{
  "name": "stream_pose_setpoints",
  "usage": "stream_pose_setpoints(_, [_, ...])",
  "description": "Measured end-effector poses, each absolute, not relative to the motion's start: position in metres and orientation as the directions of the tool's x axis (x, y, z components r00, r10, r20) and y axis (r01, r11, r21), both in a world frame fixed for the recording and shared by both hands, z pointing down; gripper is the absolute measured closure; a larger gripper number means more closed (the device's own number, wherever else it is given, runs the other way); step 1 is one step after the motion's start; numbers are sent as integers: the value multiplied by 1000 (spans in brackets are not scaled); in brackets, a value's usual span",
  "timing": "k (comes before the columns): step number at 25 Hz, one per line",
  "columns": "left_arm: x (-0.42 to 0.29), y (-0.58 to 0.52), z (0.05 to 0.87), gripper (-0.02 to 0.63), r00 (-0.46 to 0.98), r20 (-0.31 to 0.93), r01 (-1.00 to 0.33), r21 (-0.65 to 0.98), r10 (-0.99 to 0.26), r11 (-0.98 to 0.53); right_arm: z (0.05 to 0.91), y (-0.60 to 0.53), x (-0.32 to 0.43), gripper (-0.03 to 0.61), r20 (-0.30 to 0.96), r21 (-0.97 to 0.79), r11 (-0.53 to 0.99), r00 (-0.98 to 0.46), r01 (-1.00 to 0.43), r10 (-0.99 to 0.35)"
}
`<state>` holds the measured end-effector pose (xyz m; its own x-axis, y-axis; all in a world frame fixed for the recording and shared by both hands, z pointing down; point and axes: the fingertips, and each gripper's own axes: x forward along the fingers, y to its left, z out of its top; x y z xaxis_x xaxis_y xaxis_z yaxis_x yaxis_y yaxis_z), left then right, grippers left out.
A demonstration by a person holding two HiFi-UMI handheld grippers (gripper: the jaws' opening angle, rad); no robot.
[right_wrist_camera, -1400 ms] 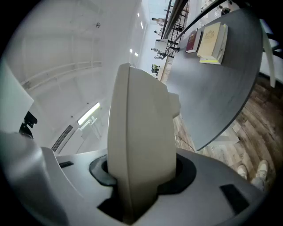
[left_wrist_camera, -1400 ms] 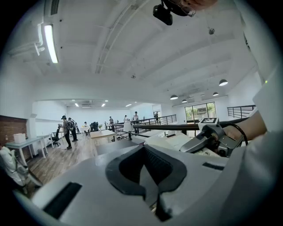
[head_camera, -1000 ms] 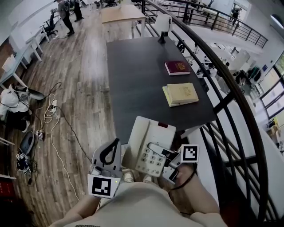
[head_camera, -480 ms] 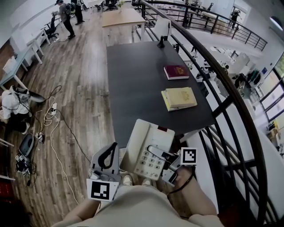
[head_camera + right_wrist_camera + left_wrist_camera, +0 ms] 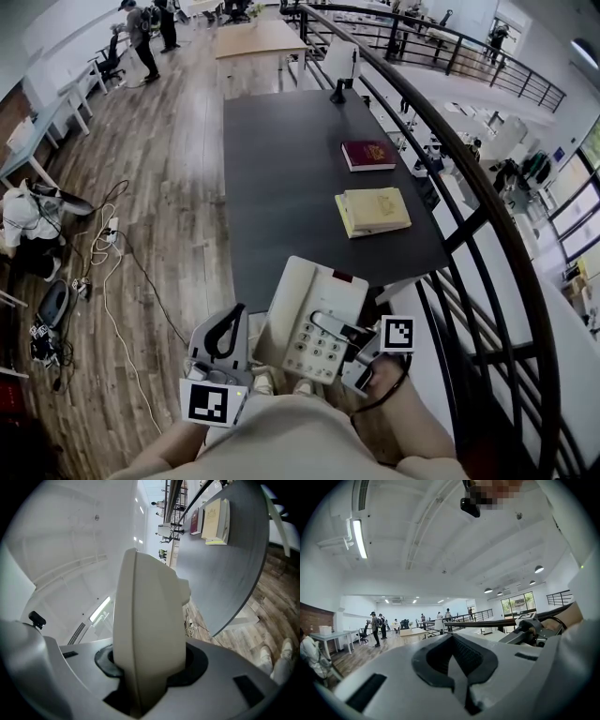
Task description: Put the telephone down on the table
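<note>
- Head view: the telephone [image 5: 314, 319] is a cream desk set with a grey keypad, its handset lying along its left side and a dark red strip at its far edge.
- It is held in the air at the near end of the dark surface [image 5: 281, 169], not resting on it. The right gripper [image 5: 349, 333] has its fingers clamped on the phone's right side.
- The left gripper [image 5: 230, 328] is just beside the phone on its left, fingers together and holding nothing.
- The near half of the surface is bare. A yellow book [image 5: 373, 210] and a red book [image 5: 367, 155] lie along its right edge, beside a black railing [image 5: 469, 178].
- Left gripper view: the fingers [image 5: 457, 667] meet with nothing between them. Only this view shows the ceiling lights and the far desks at eye level.
- Right gripper view: the telephone [image 5: 145, 634] stands edge-on between the fingers. The rounded edge of the surface [image 5: 234, 573] lies beyond it, with wooden floor and shoes [image 5: 276, 656] below.
</note>
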<state>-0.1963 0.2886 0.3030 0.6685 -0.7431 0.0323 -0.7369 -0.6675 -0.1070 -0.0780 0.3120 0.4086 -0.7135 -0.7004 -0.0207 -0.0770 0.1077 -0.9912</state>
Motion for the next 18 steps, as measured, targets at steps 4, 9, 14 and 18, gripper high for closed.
stream_pose_setpoints(4, [-189,293,308,611,661,53,-742,-103,-748,-663,414,316,-65,380,-12,-991,103,-714,-84,-700])
stream_pose_setpoints(9, [-178,299,313,611,653,78,-745,-110,-753,-658,414,315,-47,380,-17,-993,97,-710,-73,-704])
stream_pose_setpoints(14, [-166,295,308,611,651,66,-748,-112,-756,-654,409,302,-33,380,-16,-990,110,-709,-87,-705])
stream_pose_setpoints(18, [-156,277,305,611,652,54,-748,-117,-756,-653,407,279,-21,380,-21,-988,122,-703,-94,-711])
